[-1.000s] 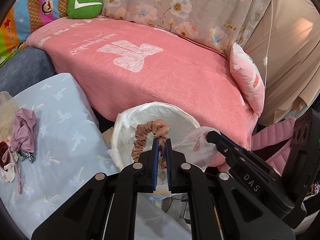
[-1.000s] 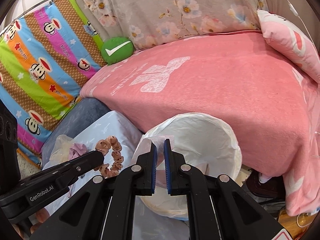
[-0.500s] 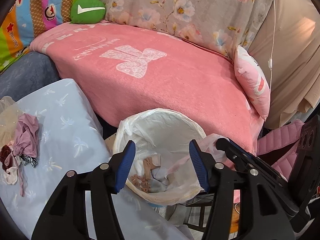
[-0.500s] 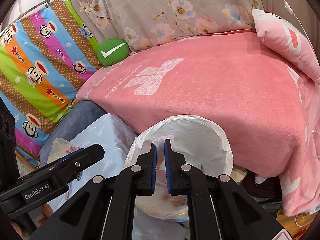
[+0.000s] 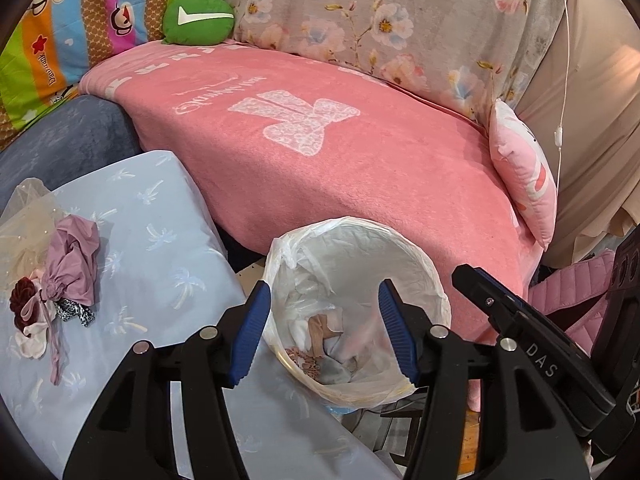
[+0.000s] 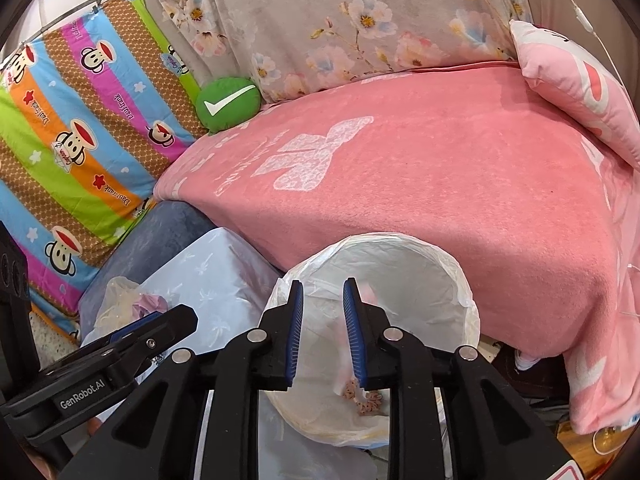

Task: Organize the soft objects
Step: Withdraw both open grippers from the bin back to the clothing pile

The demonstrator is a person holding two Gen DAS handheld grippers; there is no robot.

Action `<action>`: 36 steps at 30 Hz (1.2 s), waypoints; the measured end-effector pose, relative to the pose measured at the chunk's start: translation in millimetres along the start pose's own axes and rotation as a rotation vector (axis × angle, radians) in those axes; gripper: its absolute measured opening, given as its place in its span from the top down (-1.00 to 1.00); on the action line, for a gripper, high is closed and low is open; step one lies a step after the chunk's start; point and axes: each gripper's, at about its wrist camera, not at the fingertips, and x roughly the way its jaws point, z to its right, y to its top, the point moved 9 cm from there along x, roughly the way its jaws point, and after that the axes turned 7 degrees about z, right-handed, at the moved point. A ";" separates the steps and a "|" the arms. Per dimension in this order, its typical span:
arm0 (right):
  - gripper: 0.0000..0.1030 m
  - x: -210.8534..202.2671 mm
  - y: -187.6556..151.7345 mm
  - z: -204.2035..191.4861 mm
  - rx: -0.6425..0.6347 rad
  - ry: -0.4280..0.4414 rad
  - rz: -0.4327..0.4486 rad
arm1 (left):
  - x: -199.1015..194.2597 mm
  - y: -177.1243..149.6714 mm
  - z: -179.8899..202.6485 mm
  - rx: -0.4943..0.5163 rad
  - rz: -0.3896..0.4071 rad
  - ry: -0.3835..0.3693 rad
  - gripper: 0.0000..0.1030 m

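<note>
A bin with a white liner (image 5: 438,294) stands between the pink bed and the light-blue pillow. My left gripper (image 5: 324,314) hangs open over it with nothing between its fingers. Down in the bin lie a pinkish-brown scrunchie (image 5: 306,362), a tan cloth (image 5: 326,325) and a blurred pale pink piece (image 5: 362,336). My right gripper (image 6: 324,316) is over the same bin (image 6: 460,280). Its jaws are opening and its pads press on nothing. The pale pink piece (image 6: 368,292) shows just past its right finger, and the scrunchie (image 6: 362,394) lies below.
More soft things lie on the light-blue pillow (image 5: 160,240) to the left: a mauve pouch (image 5: 76,264), a dark red scrunchie (image 5: 23,300), a leopard-print piece (image 5: 74,313) and cream tulle (image 5: 24,216). Behind the bin is a pink blanket (image 5: 340,168), with a pink cushion (image 5: 524,184) and a green cushion (image 5: 198,18).
My left gripper has opened, and the pinkish-brown scrunchie it held has dropped into the bin. My right gripper's jaws, shut before, have begun to part over the bin.
</note>
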 end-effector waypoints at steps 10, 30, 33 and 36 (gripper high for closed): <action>0.52 4.2 -4.2 -11.7 -0.020 0.014 -0.015 | -1.9 -0.8 -10.3 -0.020 0.005 0.014 -0.05; 0.51 10.2 -27.0 -41.8 -0.070 0.049 -0.064 | -11.0 -9.3 -41.7 -0.062 0.011 0.058 -0.05; 0.51 11.8 -30.6 -47.6 -0.080 0.055 -0.073 | -13.7 -12.0 -49.4 -0.064 0.014 0.074 -0.05; 0.51 14.6 -36.4 -56.1 -0.094 0.064 -0.087 | -15.9 -16.2 -61.3 -0.081 0.011 0.088 -0.05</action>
